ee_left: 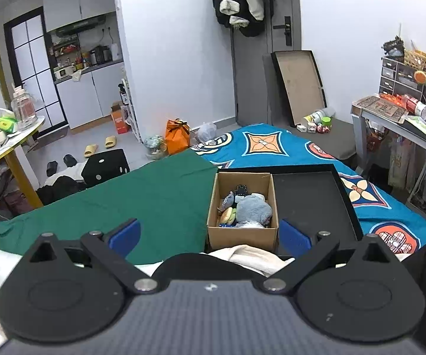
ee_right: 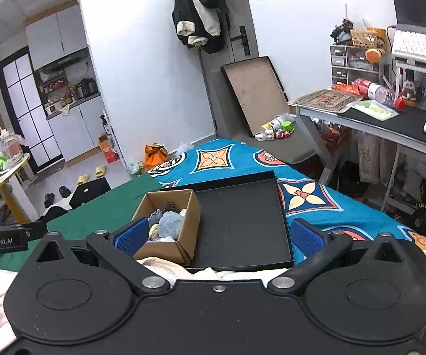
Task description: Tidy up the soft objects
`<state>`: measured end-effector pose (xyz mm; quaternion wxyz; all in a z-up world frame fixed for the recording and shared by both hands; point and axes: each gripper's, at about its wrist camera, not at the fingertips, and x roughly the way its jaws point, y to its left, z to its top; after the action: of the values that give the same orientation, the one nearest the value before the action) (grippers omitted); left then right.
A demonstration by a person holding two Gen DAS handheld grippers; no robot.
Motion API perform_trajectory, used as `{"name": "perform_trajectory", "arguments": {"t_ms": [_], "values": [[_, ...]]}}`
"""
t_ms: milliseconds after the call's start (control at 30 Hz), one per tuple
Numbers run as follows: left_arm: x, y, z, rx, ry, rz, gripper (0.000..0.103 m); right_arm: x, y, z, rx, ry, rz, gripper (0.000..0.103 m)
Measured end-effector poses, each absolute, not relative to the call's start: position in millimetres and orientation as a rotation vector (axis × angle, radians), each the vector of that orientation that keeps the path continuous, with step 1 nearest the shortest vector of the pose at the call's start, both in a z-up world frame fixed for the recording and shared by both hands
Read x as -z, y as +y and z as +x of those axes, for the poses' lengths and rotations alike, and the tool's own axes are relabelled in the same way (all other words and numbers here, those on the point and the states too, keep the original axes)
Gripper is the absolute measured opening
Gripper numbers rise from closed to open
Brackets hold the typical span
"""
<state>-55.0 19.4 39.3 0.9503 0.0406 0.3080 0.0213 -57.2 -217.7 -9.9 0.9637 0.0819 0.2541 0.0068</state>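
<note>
Left wrist view: soft toys (ee_left: 249, 210) sit piled in the cardboard box (ee_left: 242, 236), centre frame, box in the left end of the black tray (ee_left: 310, 204) on the bed (ee_left: 159, 195). Rest of tray is bare. My left claw (ee_left: 210, 233) is spread wide, holding nothing; right claw (ee_right: 217, 236) likewise, hovering low in frame before the tray. Fits either toys just gathered or about to be sorted out into the tray; can't settle which. No loose soft items visible on the bed.

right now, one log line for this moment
left tongs open | right tongs open | soft toys in cardboard box | black tray empty
</note>
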Motion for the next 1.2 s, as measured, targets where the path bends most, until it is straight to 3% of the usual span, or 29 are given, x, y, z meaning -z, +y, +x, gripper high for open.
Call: {"name": "perform_trajectory", "arguments": {"t_ms": [1200], "values": [[-35.1,19.3,-68.4,-0.018,0.639,0.086,0.099,8.2,-192.4,-77.4,-0.012,0.519,0.107,0.103]]}}
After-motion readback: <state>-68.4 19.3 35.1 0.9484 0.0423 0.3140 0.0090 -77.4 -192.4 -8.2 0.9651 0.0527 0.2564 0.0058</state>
